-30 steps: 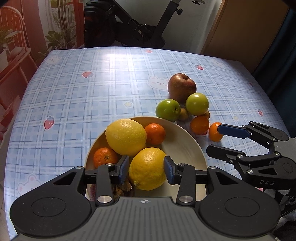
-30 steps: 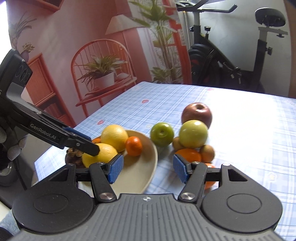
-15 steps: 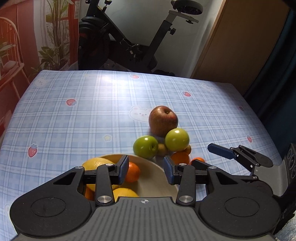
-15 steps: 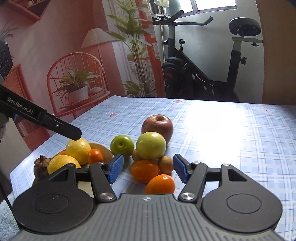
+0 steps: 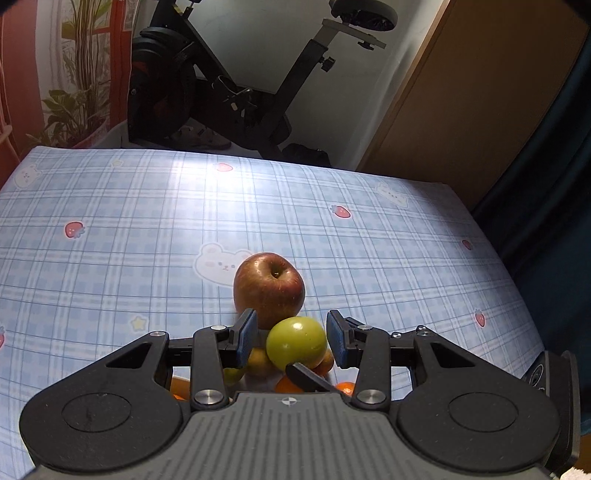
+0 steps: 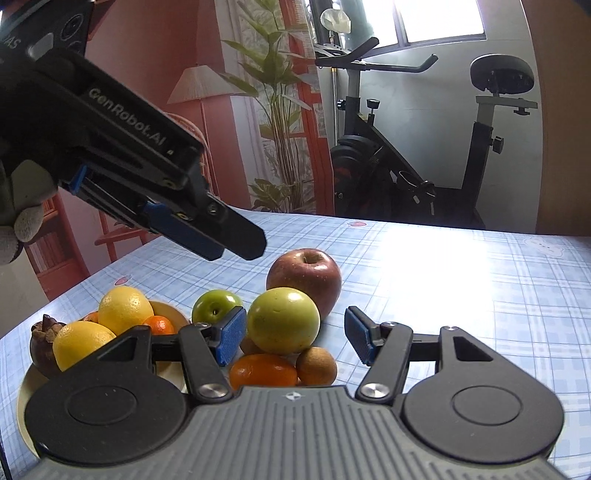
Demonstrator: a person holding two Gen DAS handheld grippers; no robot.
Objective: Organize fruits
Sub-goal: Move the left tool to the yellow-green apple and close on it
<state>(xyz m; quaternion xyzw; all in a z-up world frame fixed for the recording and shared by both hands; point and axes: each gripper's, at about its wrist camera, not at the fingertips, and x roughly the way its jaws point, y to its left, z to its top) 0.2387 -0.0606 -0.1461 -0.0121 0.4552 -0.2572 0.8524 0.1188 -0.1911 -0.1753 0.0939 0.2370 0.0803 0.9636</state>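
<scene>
Both hand-held grippers, left (image 5: 290,335) and right (image 6: 294,338), spread wide and empty, at frame centre around the yellow-green apple (image 6: 282,320).

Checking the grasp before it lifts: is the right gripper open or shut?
Open. The right gripper has its blue pads apart, with the yellow-green apple ahead of them and untouched.

"GenRobot.AI" on left gripper (image 6: 236,236), possibly "DAS" above

Window (image 6: 441,20) daylight glares off the tablecloth (image 6: 461,266); fisheye edges curve.
</scene>
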